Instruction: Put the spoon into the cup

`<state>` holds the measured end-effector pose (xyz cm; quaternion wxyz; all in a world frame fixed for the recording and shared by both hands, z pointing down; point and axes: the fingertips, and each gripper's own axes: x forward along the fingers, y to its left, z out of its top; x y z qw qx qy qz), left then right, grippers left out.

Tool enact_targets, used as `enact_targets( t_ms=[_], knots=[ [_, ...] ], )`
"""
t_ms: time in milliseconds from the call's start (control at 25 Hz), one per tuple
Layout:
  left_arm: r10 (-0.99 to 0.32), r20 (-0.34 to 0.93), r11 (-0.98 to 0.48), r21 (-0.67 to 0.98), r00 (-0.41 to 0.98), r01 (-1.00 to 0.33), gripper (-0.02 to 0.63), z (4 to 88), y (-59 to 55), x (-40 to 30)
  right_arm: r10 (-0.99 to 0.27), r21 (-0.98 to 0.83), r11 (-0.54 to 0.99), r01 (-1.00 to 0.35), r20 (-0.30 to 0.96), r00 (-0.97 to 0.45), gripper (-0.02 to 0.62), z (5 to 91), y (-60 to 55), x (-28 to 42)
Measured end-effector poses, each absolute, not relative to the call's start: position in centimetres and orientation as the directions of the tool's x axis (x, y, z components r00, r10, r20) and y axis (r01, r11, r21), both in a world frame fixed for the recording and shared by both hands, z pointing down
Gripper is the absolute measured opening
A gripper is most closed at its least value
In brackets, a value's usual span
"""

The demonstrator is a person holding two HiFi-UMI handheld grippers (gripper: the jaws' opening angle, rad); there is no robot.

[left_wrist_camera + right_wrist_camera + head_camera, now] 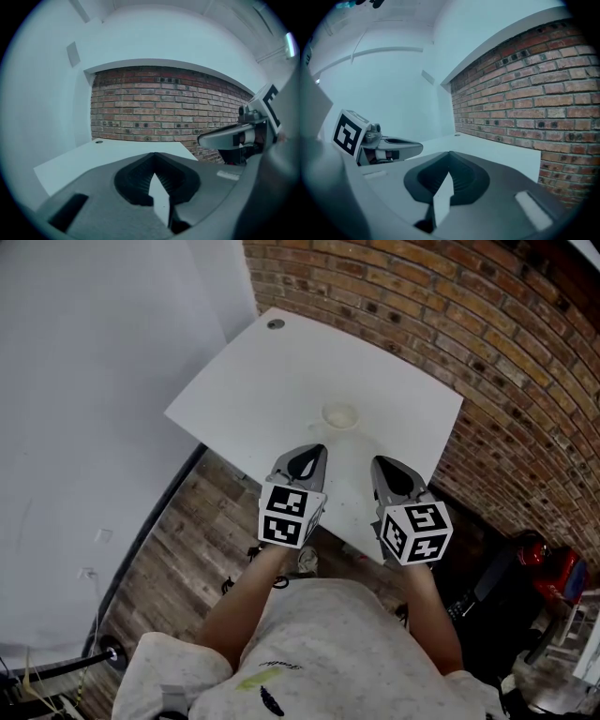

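The left claw (312,452) and right claw (381,463) are both pressed together, empty, near the cup (339,415) on the table (272,381); no spoon shows, so groping for it could topple the cup

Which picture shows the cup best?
The head view. It looks down on the white cup, standing on the white table just ahead of the left claw and right claw. Neither gripper view shows the cup, only tabletop and brick wall.
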<state>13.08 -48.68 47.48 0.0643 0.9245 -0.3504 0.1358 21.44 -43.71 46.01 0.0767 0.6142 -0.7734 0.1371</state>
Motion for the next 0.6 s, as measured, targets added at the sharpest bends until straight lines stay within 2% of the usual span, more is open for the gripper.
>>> enact_targets(
  t_ms=[600],
  knots=[
    [-0.632, 0.297, -0.746, 0.019, 0.716, -0.666, -0.003, 47.4, -46.3, 13.1, -0.928, -0.117, 0.217, -0.969, 0.283, -0.242, 0.009, 46.1, -41.5, 21.2]
  ],
)
